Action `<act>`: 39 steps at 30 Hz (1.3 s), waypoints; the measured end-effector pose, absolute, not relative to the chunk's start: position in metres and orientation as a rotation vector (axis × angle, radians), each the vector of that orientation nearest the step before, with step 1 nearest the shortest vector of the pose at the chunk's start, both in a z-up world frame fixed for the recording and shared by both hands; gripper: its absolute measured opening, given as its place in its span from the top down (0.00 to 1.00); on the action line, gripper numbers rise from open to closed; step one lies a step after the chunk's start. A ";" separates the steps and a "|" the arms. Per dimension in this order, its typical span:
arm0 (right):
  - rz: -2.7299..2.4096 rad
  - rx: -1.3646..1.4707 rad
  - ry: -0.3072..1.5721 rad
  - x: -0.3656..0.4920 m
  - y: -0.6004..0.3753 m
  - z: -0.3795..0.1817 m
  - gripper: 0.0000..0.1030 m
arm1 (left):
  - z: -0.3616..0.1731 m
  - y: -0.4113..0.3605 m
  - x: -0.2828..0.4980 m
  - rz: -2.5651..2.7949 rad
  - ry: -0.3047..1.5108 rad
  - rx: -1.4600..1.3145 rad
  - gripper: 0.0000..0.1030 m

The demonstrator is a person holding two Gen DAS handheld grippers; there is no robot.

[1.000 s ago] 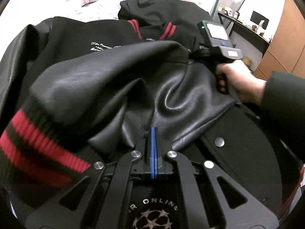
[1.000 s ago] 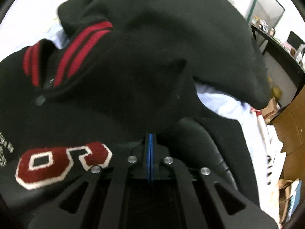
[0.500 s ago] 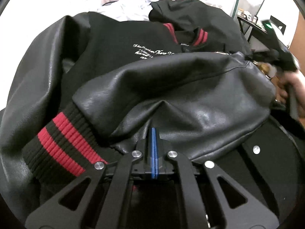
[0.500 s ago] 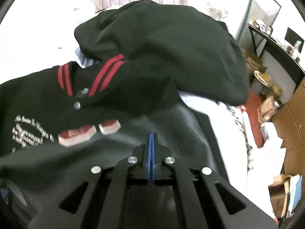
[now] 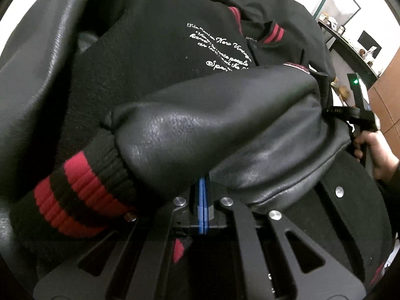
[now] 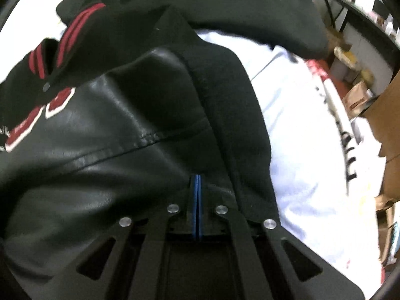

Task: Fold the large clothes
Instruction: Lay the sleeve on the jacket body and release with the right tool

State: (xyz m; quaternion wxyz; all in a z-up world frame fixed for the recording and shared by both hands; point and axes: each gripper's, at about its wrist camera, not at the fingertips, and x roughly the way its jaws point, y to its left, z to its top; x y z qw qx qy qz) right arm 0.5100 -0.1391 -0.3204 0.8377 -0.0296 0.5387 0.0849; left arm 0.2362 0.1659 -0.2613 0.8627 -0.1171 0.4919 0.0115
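Both grippers clamp a black varsity jacket midway through a fold, its leather sleeve drawn across the chest. Nearest the left wrist camera, the left gripper (image 5: pixel 203 195) has its blue-lined jaws pressed together on the lower edge of the leather sleeve (image 5: pixel 225 135), which bulges over the tool. Just left of it hangs the ribbed cuff (image 5: pixel 82 192), black with red stripes. Beyond the sleeve lies the jacket (image 5: pixel 155 57) front with white script lettering, then the red-striped collar (image 5: pixel 273 33), and behind that a second dark garment (image 5: pixel 272 2) heaped at the far side.

In the right wrist view, the right gripper (image 6: pixel 196 200) is likewise closed, its jaws pinching the seam where leather meets the black wool body. The jacket rests on a pale sheet (image 6: pixel 307 130).

By these pictures the fold looks partly done: one sleeve is brought over the front, but it sits puffed and unflattened, and the opposite sleeve rising at the left edge looks still to be folded, as does the body.

The left wrist view alone shows the cuff, the script lettering and the person's right hand (image 5: pixel 375 152) around the other tool's handle at far right. The right wrist view alone shows the red-and-white chest patch (image 6: pixel 37 117), the bare sheet beside the jacket, and the cardboard boxes (image 6: pixel 360 97) on the floor beyond the bed edge.
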 end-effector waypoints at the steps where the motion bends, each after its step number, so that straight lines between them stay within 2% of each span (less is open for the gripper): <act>1: 0.176 -0.058 1.140 0.507 -0.141 -0.316 1.00 | -0.262 0.166 0.236 0.028 1.033 -0.243 0.97; 6: 0.237 -0.096 1.090 0.459 -0.124 -0.270 0.99 | -0.256 0.161 0.235 0.050 1.029 -0.203 0.97; 12: 0.435 -0.118 1.057 0.332 -0.114 -0.213 0.98 | -0.247 0.155 0.228 0.055 1.004 -0.158 0.98; 19: 0.510 -0.088 1.000 0.219 -0.130 -0.186 0.98 | -0.220 0.148 0.207 0.040 0.987 -0.164 0.98; 27: 0.569 0.047 1.001 0.163 -0.143 -0.210 0.97 | -0.165 0.160 0.129 0.033 1.002 -0.138 0.98; 32: 0.584 0.172 1.004 0.155 -0.148 -0.233 0.97 | -0.121 0.203 0.067 0.110 0.996 -0.122 0.98; 33: 0.595 0.162 1.012 0.157 -0.148 -0.238 1.00 | -0.116 0.216 0.054 0.135 1.002 -0.124 0.98; 35: 0.628 0.150 1.032 0.161 -0.149 -0.249 1.00 | -0.111 0.238 0.033 0.183 1.011 -0.133 0.96; 36: 0.640 0.160 1.042 0.163 -0.150 -0.253 1.00 | -0.110 0.245 0.026 0.200 1.015 -0.130 0.91; 39: 0.652 0.165 1.050 0.165 -0.150 -0.258 1.00 | -0.111 0.270 0.003 0.189 1.026 -0.129 0.90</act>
